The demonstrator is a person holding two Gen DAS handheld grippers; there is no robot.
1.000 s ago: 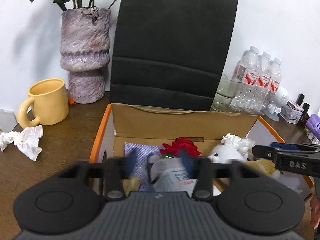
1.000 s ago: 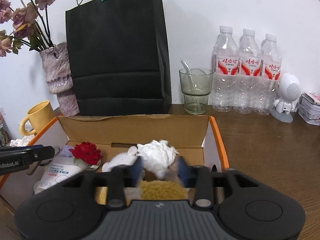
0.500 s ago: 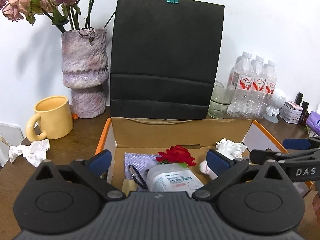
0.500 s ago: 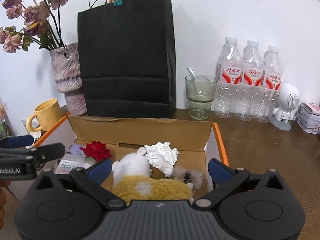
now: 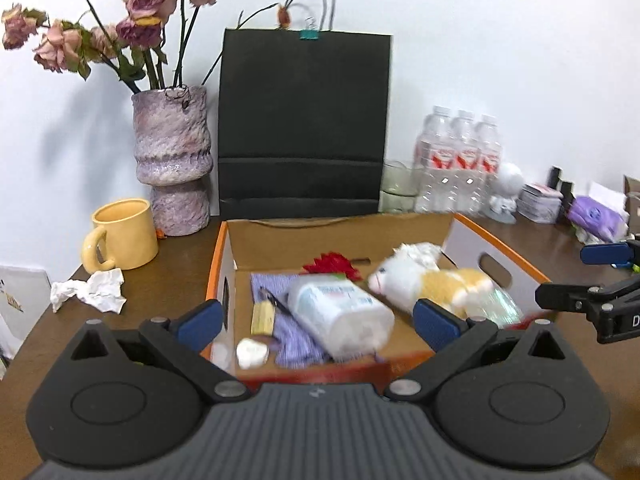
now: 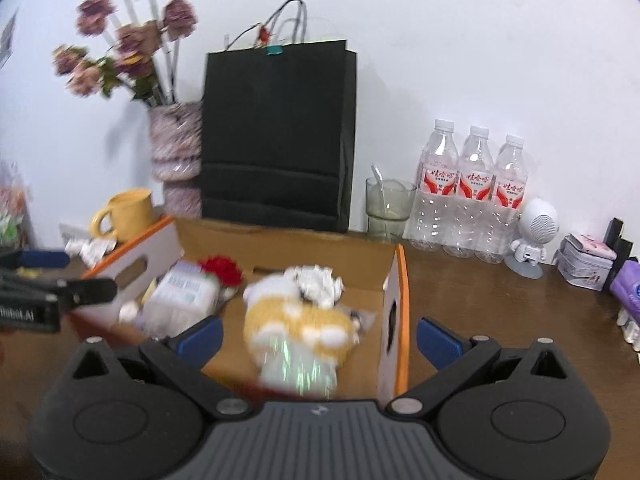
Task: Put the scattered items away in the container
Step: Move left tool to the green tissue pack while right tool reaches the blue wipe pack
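Cardboard box (image 5: 496, 240) sat on the brown desk (image 5: 172, 264), plush toy (image 5: 432, 280), wipes pack (image 5: 340, 312) and red flower (image 5: 332, 263) lay inside the box, left tongs (image 5: 316, 320) spread wide and empty, right tongs (image 6: 318, 334) spread wide too, crumpled tissue (image 5: 90, 292) left of the box
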